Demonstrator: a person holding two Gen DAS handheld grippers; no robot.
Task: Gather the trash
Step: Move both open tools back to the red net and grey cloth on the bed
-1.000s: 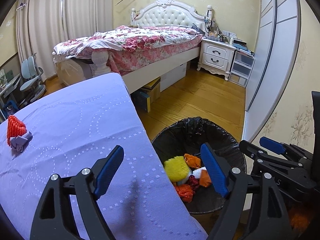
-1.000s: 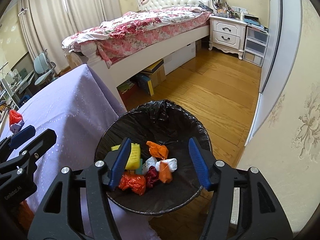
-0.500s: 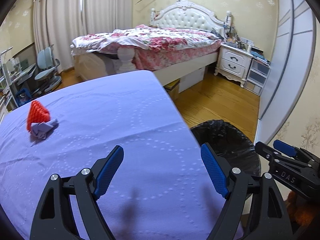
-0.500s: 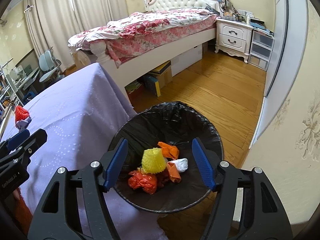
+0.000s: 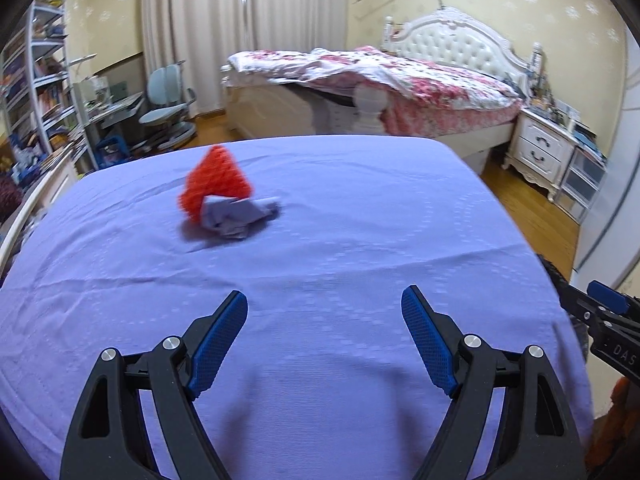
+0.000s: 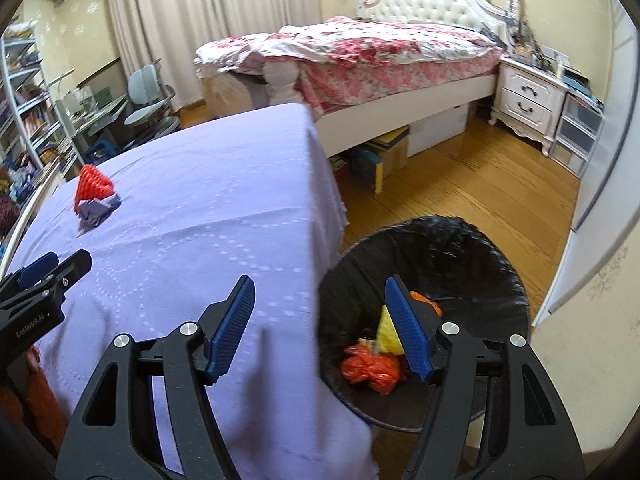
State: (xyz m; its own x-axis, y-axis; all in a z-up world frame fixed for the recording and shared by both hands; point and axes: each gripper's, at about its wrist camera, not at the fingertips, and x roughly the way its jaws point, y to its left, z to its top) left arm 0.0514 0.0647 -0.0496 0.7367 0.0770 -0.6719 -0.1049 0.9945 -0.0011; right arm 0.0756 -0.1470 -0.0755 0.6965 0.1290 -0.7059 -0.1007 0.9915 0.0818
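A red foam net (image 5: 216,178) and a crumpled purple paper (image 5: 236,218) lie together on the purple tablecloth (image 5: 340,248), ahead and left of my left gripper (image 5: 324,320), which is open and empty above the cloth. They also show in the right wrist view, the net (image 6: 93,184) and the paper (image 6: 96,210), far left. My right gripper (image 6: 320,308) is open and empty, over the table's right edge and the black-lined trash bin (image 6: 460,248). The bin holds orange bags (image 6: 370,368) and a yellow piece (image 6: 386,330).
A bed (image 6: 380,52) stands behind the table, with boxes (image 6: 384,152) under it. A white nightstand (image 6: 528,100) and drawers stand at the right. A desk, chair (image 5: 168,100) and shelves are at the left. The floor is wood.
My left gripper has swung left from the bin to face the table and the red net. My right gripper has also shifted left, now straddling the table edge and bin.
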